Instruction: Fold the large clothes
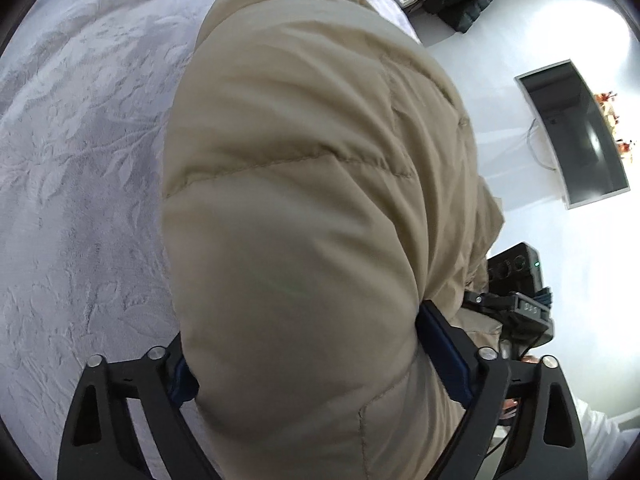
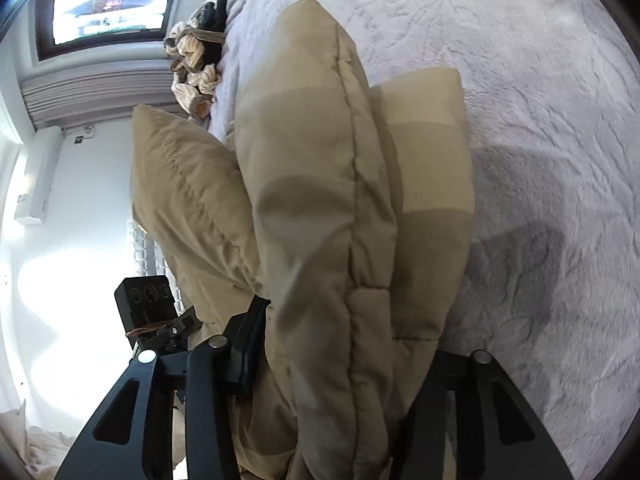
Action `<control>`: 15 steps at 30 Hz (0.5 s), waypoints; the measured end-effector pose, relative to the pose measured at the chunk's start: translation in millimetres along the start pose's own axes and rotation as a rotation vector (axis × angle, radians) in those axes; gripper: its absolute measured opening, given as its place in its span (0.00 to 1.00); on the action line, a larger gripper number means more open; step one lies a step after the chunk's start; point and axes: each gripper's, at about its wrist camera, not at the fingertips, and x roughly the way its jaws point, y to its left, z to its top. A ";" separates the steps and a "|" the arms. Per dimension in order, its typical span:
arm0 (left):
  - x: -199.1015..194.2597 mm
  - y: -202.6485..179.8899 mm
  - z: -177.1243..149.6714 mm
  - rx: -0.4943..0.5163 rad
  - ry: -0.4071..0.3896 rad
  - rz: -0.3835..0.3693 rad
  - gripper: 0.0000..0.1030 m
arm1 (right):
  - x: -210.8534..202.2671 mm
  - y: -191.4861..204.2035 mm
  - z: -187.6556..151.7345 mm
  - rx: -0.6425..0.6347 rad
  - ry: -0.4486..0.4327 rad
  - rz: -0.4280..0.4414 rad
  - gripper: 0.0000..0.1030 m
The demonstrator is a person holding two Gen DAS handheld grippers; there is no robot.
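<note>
Bulging between both pairs of tongs, a puffy tan quilted coat (image 1: 304, 184) is hanging bunched above a pale embossed bedspread (image 1: 80, 152). The left tongs (image 1: 304, 352) are gripping a fat roll of the coat, their blue pads pressing into it on either side, jaws standing wide around the padding. The right tongs (image 2: 340, 344) are clamping a thinner bundle of folded layers (image 2: 328, 208), one dark pad showing at the left of the fabric, the other pad being hidden behind it. Ahead of the right tongs the coat's stitched edge is running upward, and a loose flap is sticking out to their left. Under and to the right of them the coat is casting a shadow on the bedspread (image 2: 540, 160). Beyond the left tongs, on the right, a dark screen (image 1: 576, 132) is sitting against the white wall. Far ahead of the right tongs, a heap of knotted rope-like things (image 2: 196, 68) is lying at the bed's edge under a window (image 2: 108, 4).
</note>
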 end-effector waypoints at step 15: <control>-84.5 27.1 6.2 0.039 -0.126 -0.092 0.89 | 13.2 59.6 -19.3 -0.119 -0.047 0.091 0.43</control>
